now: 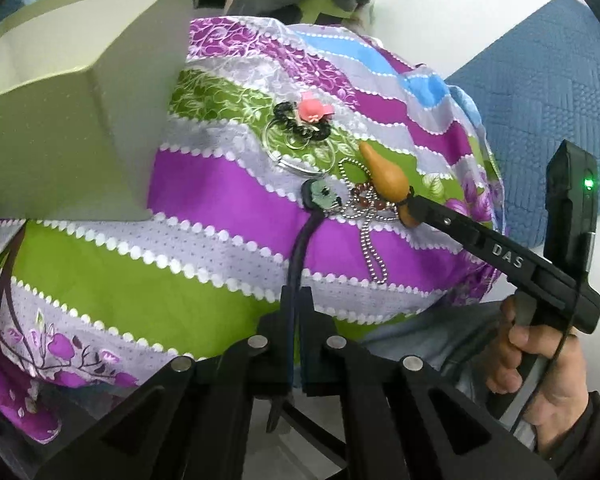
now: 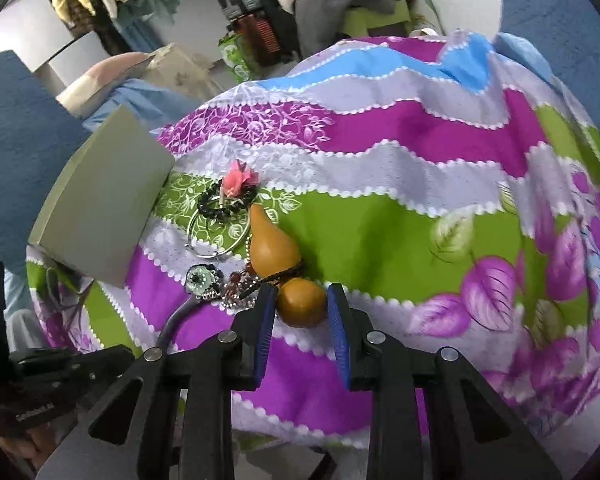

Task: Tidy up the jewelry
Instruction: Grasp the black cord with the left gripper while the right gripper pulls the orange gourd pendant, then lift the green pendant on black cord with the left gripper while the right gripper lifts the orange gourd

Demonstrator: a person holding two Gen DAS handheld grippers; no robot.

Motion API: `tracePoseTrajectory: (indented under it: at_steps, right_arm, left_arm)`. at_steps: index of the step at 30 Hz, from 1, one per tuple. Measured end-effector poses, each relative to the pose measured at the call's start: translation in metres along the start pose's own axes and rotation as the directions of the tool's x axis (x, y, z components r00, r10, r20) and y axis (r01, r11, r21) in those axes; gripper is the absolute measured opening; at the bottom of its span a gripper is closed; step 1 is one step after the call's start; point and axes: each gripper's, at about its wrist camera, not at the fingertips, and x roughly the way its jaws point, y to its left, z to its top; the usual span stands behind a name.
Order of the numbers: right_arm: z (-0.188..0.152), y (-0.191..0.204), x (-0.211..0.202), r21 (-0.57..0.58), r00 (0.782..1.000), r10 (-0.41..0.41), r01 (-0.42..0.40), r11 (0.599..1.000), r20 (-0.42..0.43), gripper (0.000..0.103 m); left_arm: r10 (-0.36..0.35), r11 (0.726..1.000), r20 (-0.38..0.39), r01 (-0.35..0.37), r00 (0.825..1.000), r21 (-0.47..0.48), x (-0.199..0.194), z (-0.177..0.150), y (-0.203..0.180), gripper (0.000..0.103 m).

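My right fingers stand apart, one blue pad on each side of the lower bulb of a gourd pendant, apparently not yet pressing it. My left fingers are closed together on a dark cord, which runs forward to a round greenish charm. Between the two sets of fingers lies a tangle: a silver ball chain and reddish beads. Beyond them sit a thin metal bangle, then a black bead bracelet with a pink flower. Everything rests on a purple, green and grey patterned cloth. A pale green box stands further off to the left. I judge the gourd light, hard and smooth, so likely slippery; its narrow waist, where a cord wraps it, looks the surest hold. The chain is limp and may drag along.
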Motion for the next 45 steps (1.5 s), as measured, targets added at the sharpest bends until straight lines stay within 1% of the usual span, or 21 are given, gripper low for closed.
tracePoseTrajectory:
  at_steps: [3,5,7,8,9,10,11,12,13,17,18,19,21,22,25,29,32,34,35,41,45]
  right_arm:
    - [-0.003,-0.001,-0.007,0.001,0.999,-0.027,0.027,1.0,-0.03,0.024]
    - [-0.007,0.0,-0.008,-0.003,0.998,-0.032,0.032,0.999,-0.056,0.024]
    - [-0.011,0.0,-0.008,-0.004,0.996,-0.04,0.04,0.999,-0.085,0.024]
    - [-0.014,-0.001,-0.008,-0.003,0.994,-0.046,0.046,0.999,-0.101,0.024]
    - [-0.016,-0.001,-0.007,0.0,0.993,-0.051,0.052,0.999,-0.111,0.024]
    - [-0.018,-0.002,-0.007,0.005,0.991,-0.056,0.057,0.998,-0.121,0.024]
    - [-0.021,-0.005,-0.009,0.014,0.989,-0.062,0.065,0.998,-0.134,0.024]
    - [-0.023,-0.005,-0.01,0.018,0.989,-0.061,0.064,0.998,-0.138,0.024]
    - [-0.025,-0.005,-0.012,0.018,0.988,-0.06,0.063,0.998,-0.142,0.025]
    - [-0.025,-0.003,-0.022,0.013,0.992,-0.046,0.047,0.999,-0.114,0.025]
    - [-0.025,-0.002,-0.023,0.012,0.993,-0.039,0.04,0.999,-0.111,0.028]
    - [-0.024,-0.001,-0.025,0.009,0.994,-0.031,0.033,0.999,-0.107,0.035]
    - [-0.022,0.003,-0.027,-0.009,0.995,-0.026,0.025,1.0,-0.093,0.035]
    - [-0.022,0.004,-0.026,-0.015,0.995,-0.027,0.025,1.0,-0.094,0.035]
    - [-0.02,0.009,-0.026,-0.044,0.996,-0.016,0.012,0.999,-0.085,0.035]
    - [-0.016,0.023,-0.012,-0.146,0.994,-0.033,0.017,0.989,-0.104,0.035]
    - [-0.016,0.028,-0.003,-0.192,0.992,-0.044,0.021,0.981,-0.117,0.031]
    - [-0.015,0.031,0.002,-0.229,0.992,-0.062,0.036,0.973,-0.109,0.026]
    - [-0.014,0.031,0.007,-0.247,0.99,-0.08,0.05,0.968,-0.113,0.026]
    - [-0.016,0.031,0.011,-0.267,0.986,-0.101,0.064,0.962,-0.129,0.026]
    - [-0.019,0.027,0.007,-0.226,0.982,-0.088,0.049,0.973,-0.166,0.025]
  left_arm:
    - [0.019,1.0,-0.028,-0.019,0.999,0.015,0.008,0.003,-0.002,0.002]
    - [0.01,1.0,-0.037,-0.009,0.999,0.021,0.011,0.004,-0.002,0.002]
    - [0.028,0.999,-0.051,-0.026,0.998,0.028,0.016,0.004,-0.003,0.004]
    - [0.036,0.999,-0.055,-0.034,0.998,0.035,0.017,0.004,-0.004,0.009]
    - [0.043,0.998,-0.058,-0.041,0.997,0.044,0.019,0.005,-0.006,0.019]
    - [0.046,0.997,-0.059,-0.043,0.997,0.056,0.02,0.005,-0.008,0.026]
    - [0.043,0.997,-0.055,-0.039,0.998,0.069,0.02,0.005,-0.01,0.036]
    - [0.038,0.996,-0.052,-0.034,0.998,0.078,0.02,0.005,-0.012,0.041]
    - [0.033,0.996,-0.045,-0.028,0.998,0.089,0.02,0.005,-0.015,0.042]
    - [0.036,0.991,-0.023,-0.032,0.999,0.13,0.023,0.008,-0.022,0.043]
    - [0.031,0.99,-0.017,-0.028,0.999,0.142,0.025,0.009,-0.023,0.043]
    - [0.031,0.988,-0.009,-0.03,0.999,0.149,0.025,0.01,-0.025,0.042]
    - [0.038,0.986,0.011,-0.039,0.999,0.163,0.026,0.014,-0.027,0.04]
    - [0.053,0.984,0.02,-0.056,0.998,0.169,0.028,0.016,-0.027,0.04]
    - [0.06,0.979,0.041,-0.067,0.997,0.194,0.03,0.025,-0.028,0.039]
    - [0.059,0.971,0.048,-0.069,0.997,0.231,0.037,0.034,-0.034,0.039]
    - [0.072,0.965,0.039,-0.08,0.997,0.248,0.046,0.037,-0.037,0.039]
    - [0.08,0.964,0.03,-0.085,0.996,0.251,0.052,0.038,-0.036,0.039]
    - [0.08,0.963,0.036,-0.086,0.996,0.254,0.052,0.039,-0.036,0.039]
    - [0.078,0.965,0.044,-0.087,0.996,0.248,0.053,0.044,-0.034,0.039]
    - [0.095,0.957,0.052,-0.105,0.994,0.269,0.056,0.046,-0.037,0.04]
